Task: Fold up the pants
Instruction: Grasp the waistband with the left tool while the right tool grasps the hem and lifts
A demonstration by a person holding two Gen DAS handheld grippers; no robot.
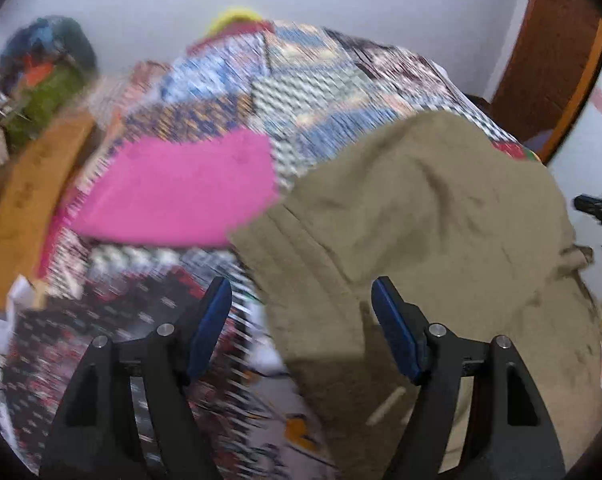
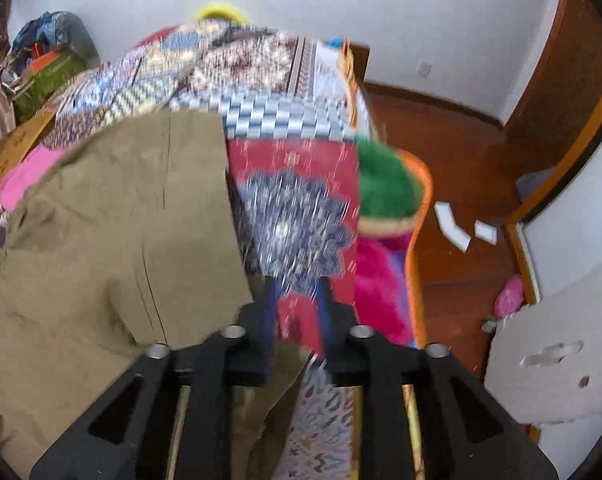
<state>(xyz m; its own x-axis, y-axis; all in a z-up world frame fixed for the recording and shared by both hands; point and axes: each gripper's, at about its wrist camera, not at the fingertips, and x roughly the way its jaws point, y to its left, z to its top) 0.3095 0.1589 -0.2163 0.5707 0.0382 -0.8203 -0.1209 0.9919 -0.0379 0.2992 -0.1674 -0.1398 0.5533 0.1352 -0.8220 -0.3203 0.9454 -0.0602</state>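
Khaki pants (image 1: 421, 208): spread in loose folds over the patchwork quilt (image 1: 309, 92) on the bed, one end trailing toward the near edge, a pink cloth (image 1: 181, 188) just beside on the far-left side. Woven cotton by the look; soft, limp, light to moderate in weight, not fragile, not slippery. Expected to sag and drape wherever unsupported, and to hold a crease once pressed flat. Thicker and stiffer along seams, hems and waistband; best gripped there, since a pinch on a single flat layer tends to pull up a peak rather than carry the garment.

Left gripper (image 1: 301, 312): jaws wide apart, nothing between the blue pads (image 1: 393, 332), hovering over the pants' left edge where parallel seam lines run. Suitable hold: that doubled edge.

Right gripper (image 2: 297, 308): jaws partly apart with a narrow gap, quilt pattern visible between them, no cloth seen clamped. Positioned just beside the pants' right edge (image 2: 229, 200); a khaki corner lies below the jaw base. Suitable hold: that corner or the adjoining hem.

Motion blur in both views; fine fabric detail not readable.
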